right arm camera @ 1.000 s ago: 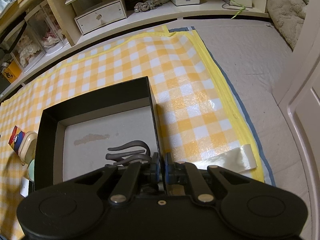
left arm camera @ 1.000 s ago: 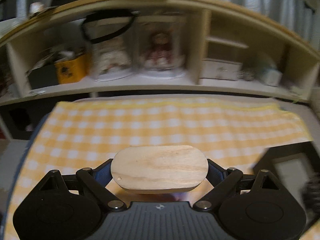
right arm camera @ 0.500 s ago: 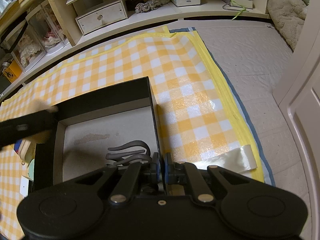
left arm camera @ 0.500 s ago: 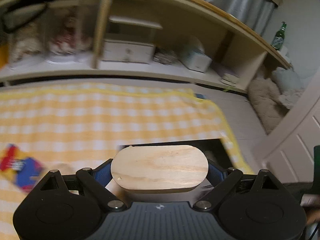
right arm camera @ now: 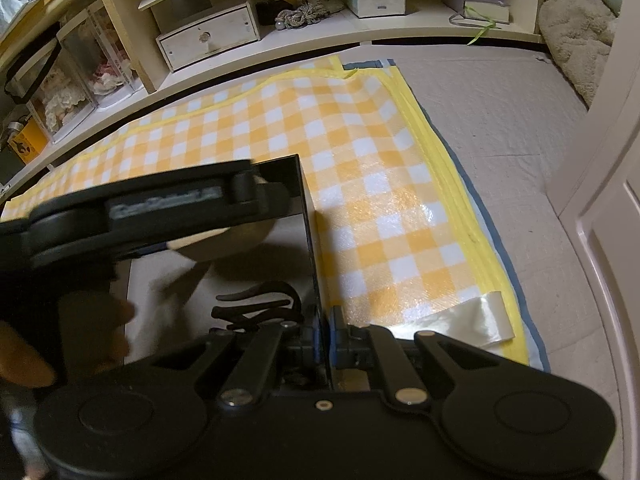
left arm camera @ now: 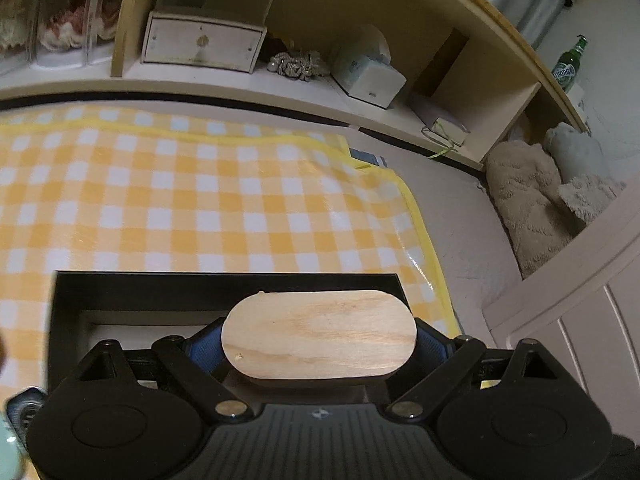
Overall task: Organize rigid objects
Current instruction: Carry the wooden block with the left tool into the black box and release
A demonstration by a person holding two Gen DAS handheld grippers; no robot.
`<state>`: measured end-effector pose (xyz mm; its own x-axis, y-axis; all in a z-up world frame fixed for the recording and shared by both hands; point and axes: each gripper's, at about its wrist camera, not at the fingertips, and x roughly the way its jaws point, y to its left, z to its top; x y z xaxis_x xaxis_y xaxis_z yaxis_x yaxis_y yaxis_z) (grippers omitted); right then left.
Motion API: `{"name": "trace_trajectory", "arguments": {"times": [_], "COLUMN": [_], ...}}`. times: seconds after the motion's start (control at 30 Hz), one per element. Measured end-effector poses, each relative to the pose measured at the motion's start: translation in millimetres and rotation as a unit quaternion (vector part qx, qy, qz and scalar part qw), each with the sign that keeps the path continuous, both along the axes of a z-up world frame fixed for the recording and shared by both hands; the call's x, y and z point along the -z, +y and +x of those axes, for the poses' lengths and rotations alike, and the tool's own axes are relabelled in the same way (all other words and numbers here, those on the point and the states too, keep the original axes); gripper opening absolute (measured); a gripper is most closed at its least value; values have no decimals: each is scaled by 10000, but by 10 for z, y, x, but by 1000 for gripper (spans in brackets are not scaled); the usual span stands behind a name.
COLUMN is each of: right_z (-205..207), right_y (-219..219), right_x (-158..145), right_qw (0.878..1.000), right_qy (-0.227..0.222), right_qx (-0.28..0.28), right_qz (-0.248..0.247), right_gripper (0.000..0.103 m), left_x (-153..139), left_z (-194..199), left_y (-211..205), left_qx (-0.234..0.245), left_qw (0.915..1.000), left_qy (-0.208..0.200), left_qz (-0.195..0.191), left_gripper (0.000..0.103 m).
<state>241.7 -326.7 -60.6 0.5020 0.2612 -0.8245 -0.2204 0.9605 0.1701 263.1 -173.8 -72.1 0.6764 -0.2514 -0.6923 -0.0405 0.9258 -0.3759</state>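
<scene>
My left gripper [left arm camera: 319, 338] is shut on a pale oval wooden board [left arm camera: 319, 338], pinched at its two ends. It hangs over the black box [left arm camera: 224, 285], which lies on the yellow checked cloth [left arm camera: 200, 208]. From the right wrist view, the left gripper [right arm camera: 160, 216] and the wooden board [right arm camera: 224, 240] hover above the box's far part, with a hand [right arm camera: 24, 360] behind. My right gripper [right arm camera: 325, 334] is shut on the right wall of the black box [right arm camera: 309, 236]. A dark curved clip [right arm camera: 256, 304] lies on the box's pale floor.
A low shelf unit runs along the back with a white drawer box [left arm camera: 202, 42], a tissue box [left arm camera: 370, 76] and a green bottle [left arm camera: 568, 66]. Fluffy beige cushions [left arm camera: 532, 200] and a white door [right arm camera: 608, 220] stand to the right. Small items lie left of the box [left arm camera: 24, 410].
My left gripper has swung to the right with the wooden board and come down over the black box. The right gripper has stayed where it was.
</scene>
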Motion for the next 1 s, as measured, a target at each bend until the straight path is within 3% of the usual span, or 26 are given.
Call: {"name": "trace_trajectory", "arguments": {"times": [0.17, 0.27, 0.4, 0.7, 1.0], "right_z": [-2, 7, 12, 7, 5], "right_y": [-4, -14, -21, -39, -34], "right_x": [8, 8, 9, 16, 19], "right_qw": [10000, 10000, 10000, 9999, 9999], "right_qy": [5, 12, 22, 29, 16], "right_qx": [17, 12, 17, 32, 15], "right_qz": [18, 53, 88, 140, 124], "right_gripper": [5, 5, 6, 6, 6], "left_x": [147, 219, 214, -69, -374], "left_z": [85, 140, 123, -73, -412], "left_y": [-64, -3, 51, 34, 85], "left_qx": [-203, -339, -271, 75, 453], "left_qw": [9997, 9992, 9989, 9998, 9940], "left_qy": [-46, 41, 138, -27, -304], "left_qz": [-101, -221, -369, 159, 951], "left_gripper": [94, 103, 103, 103, 103]}}
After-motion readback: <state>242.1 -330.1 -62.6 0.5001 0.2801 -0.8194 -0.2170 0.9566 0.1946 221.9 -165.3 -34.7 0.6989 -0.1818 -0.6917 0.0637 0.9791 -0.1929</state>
